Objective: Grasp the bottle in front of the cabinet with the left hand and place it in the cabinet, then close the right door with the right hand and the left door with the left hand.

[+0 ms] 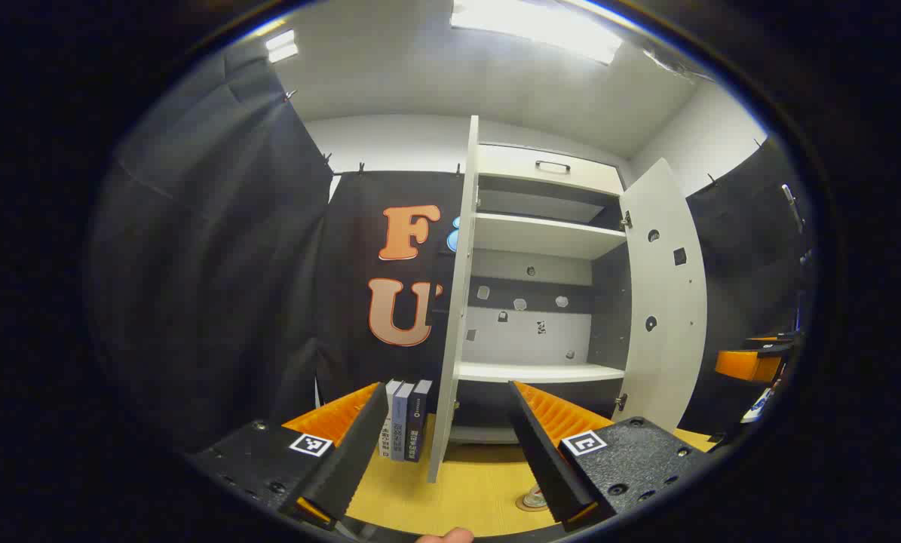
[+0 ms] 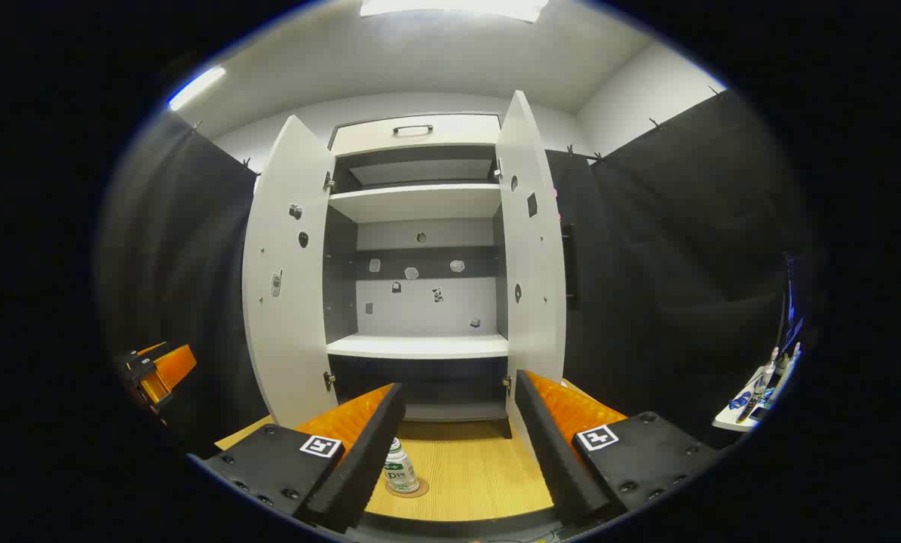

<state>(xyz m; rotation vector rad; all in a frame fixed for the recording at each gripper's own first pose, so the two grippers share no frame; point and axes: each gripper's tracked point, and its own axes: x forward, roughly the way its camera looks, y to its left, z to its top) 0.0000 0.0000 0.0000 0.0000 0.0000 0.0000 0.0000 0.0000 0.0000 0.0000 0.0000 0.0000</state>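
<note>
Left tool (image 1: 446, 445) gapes — books (image 1: 405, 430) flank left door (image 1: 454, 302).

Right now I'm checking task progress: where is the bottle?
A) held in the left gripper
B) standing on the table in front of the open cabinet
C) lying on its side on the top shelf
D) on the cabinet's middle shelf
B: the bottle stands upright on the table before the cabinet, whose doors are open.

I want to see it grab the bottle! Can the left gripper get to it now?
Probably yes: the left gripper is open, and the bottle stands alone on the wooden table before the open cabinet, nothing blocking.
</note>
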